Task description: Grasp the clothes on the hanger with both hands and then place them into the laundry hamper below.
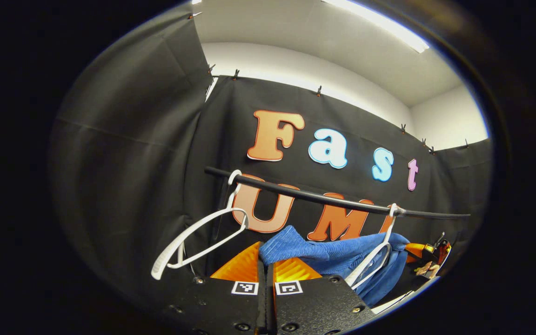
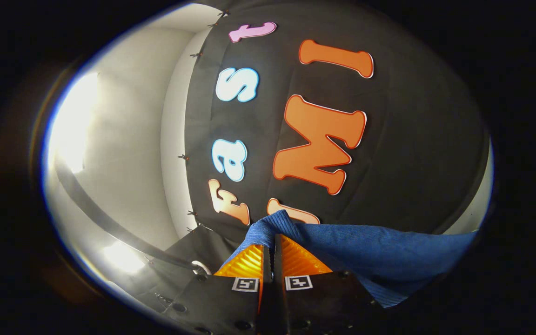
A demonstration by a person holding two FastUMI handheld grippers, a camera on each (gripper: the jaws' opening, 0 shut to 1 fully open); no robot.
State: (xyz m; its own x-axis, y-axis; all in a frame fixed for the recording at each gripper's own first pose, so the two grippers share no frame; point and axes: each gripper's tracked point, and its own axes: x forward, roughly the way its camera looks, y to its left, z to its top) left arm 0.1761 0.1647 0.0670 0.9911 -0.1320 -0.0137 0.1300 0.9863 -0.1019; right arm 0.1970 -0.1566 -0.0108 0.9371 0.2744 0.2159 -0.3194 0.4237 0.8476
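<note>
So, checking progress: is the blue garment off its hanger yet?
Not yet: the blue garment still drapes over the white hanger on the rod, though both grippers pinch it.

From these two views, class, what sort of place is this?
Probably a mock laundry booth, not a home: a black cloth wall, a clothes rail carrying white hangers, and a blue garment pinched by both hand-held grippers, left and right.
</note>
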